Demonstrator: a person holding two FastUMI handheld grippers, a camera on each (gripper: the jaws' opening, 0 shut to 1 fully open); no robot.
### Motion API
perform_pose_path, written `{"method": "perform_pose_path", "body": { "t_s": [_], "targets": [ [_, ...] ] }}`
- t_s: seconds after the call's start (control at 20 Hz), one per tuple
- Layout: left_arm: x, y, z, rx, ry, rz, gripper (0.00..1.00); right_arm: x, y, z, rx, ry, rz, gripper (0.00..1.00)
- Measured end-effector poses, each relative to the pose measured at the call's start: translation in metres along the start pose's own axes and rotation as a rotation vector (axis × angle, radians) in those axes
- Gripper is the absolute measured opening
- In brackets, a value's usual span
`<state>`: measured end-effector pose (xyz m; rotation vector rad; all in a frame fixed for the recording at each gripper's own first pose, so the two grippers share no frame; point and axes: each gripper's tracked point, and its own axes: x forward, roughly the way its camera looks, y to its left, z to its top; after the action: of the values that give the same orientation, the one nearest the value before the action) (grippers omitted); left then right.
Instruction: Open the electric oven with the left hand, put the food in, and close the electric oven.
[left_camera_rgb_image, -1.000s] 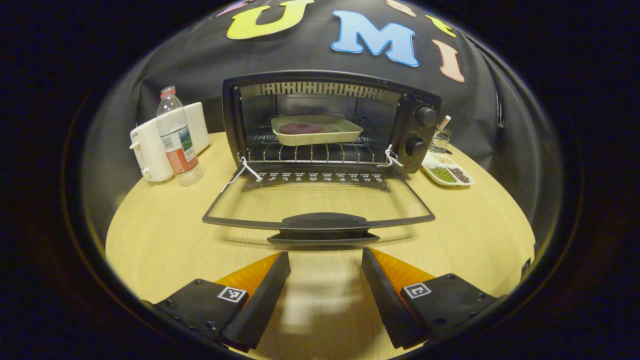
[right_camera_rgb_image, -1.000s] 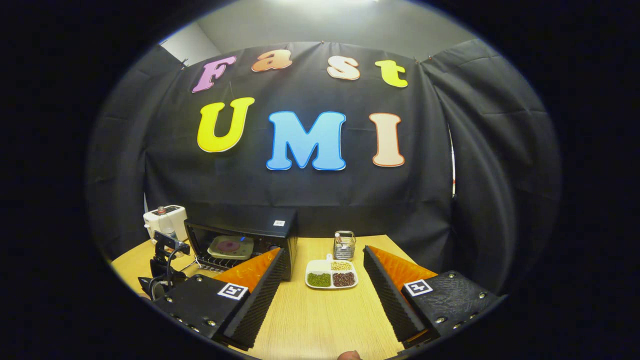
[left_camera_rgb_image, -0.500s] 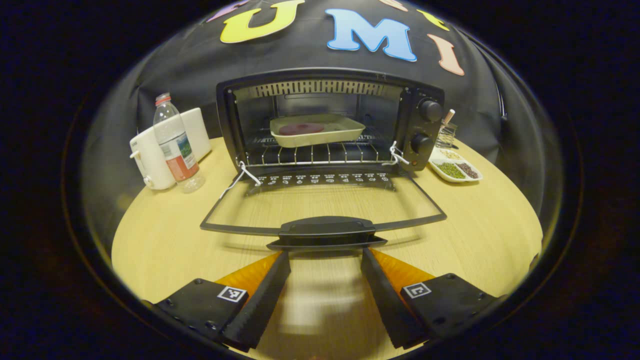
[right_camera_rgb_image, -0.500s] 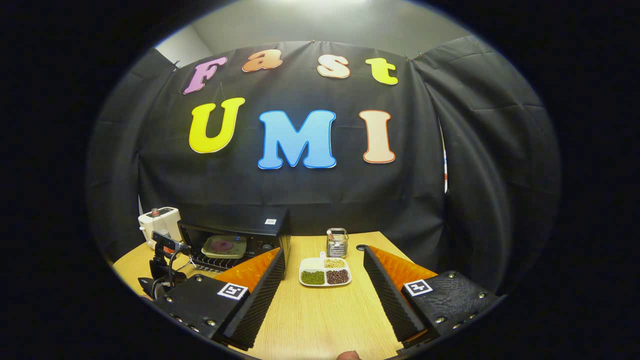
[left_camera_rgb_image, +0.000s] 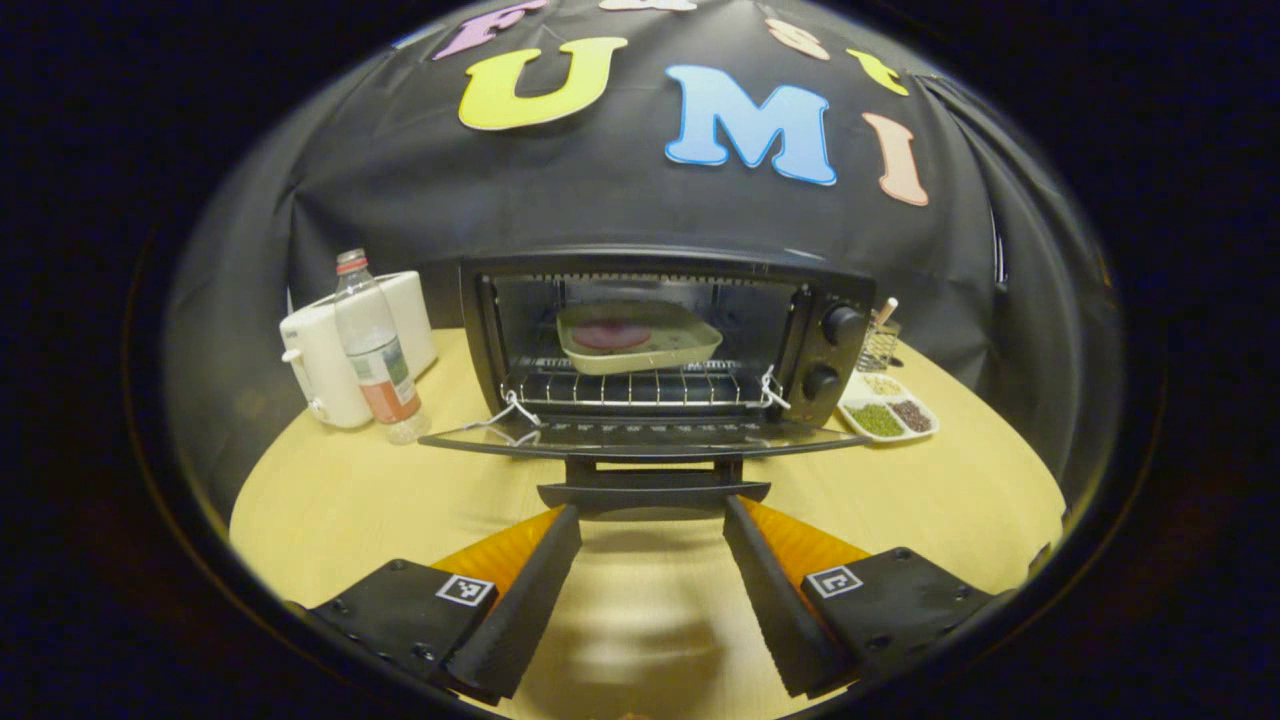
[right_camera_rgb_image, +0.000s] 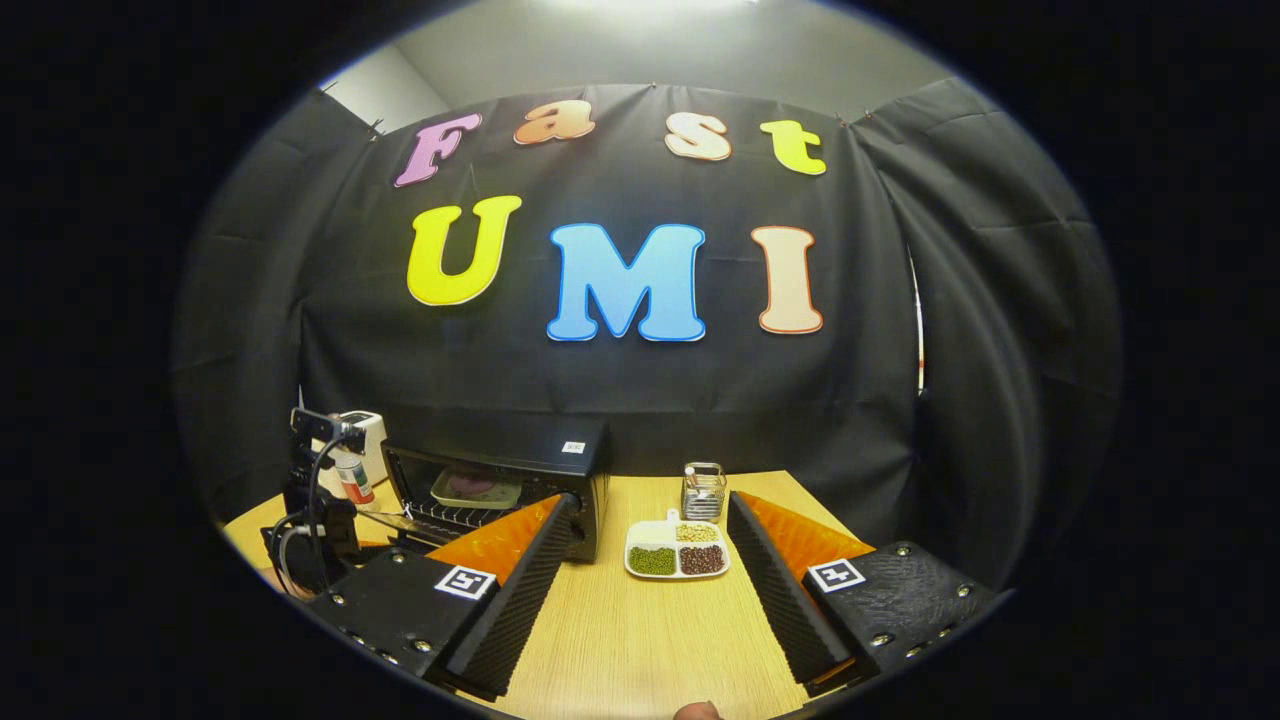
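The black electric oven stands open, its glass door folded down flat and seen edge-on. Inside, on the wire rack, sits a cream tray holding a round reddish piece of food. My left gripper is open at door height, its fingertips just below the door handle and level with its two ends. My right gripper hangs open and empty over the table, right of the oven. The left gripper's body and cables show in front of the oven there.
A white appliance and a water bottle stand left of the oven. A divided dish of beans and a small glass holder sit at its right. The round wooden table has bare room in front.
My left gripper has dropped to door level and closed in on the handle, so the door now appears edge-on. The right gripper has only drifted slightly.
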<state>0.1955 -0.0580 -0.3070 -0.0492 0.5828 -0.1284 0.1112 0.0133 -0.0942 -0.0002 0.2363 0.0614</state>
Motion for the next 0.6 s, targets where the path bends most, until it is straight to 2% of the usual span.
{"method": "perform_pose_path", "body": {
  "t_s": [0.1, 0.15, 0.25, 0.4, 0.45, 0.5, 0.6],
  "targets": [
    [0.001, 0.000, 0.016, 0.015, -0.037, -0.002, 1.00, 0.005, 0.001, 0.001, -0.003, 0.001, 0.001, 0.98],
    [0.003, 0.000, 0.025, 0.022, -0.054, -0.003, 0.98, 0.006, 0.000, 0.001, -0.002, 0.002, 0.000, 0.98],
    [0.005, 0.001, 0.044, 0.040, -0.089, -0.005, 1.00, 0.005, 0.000, 0.000, 0.002, 0.005, -0.005, 0.98],
    [0.014, -0.001, 0.068, 0.062, -0.130, -0.011, 0.98, 0.003, -0.003, 0.000, 0.010, 0.009, -0.015, 0.98],
    [0.017, -0.001, 0.077, 0.068, -0.144, -0.013, 1.00, 0.002, -0.005, 0.000, 0.013, 0.010, -0.019, 0.98],
    [0.017, 0.000, 0.088, 0.076, -0.163, -0.010, 0.98, 0.003, -0.002, 0.002, 0.017, 0.009, -0.019, 0.98],
    [0.012, -0.003, 0.117, 0.087, -0.224, -0.007, 1.00, -0.001, -0.007, 0.007, 0.024, -0.002, -0.027, 0.98]
  ]
}}
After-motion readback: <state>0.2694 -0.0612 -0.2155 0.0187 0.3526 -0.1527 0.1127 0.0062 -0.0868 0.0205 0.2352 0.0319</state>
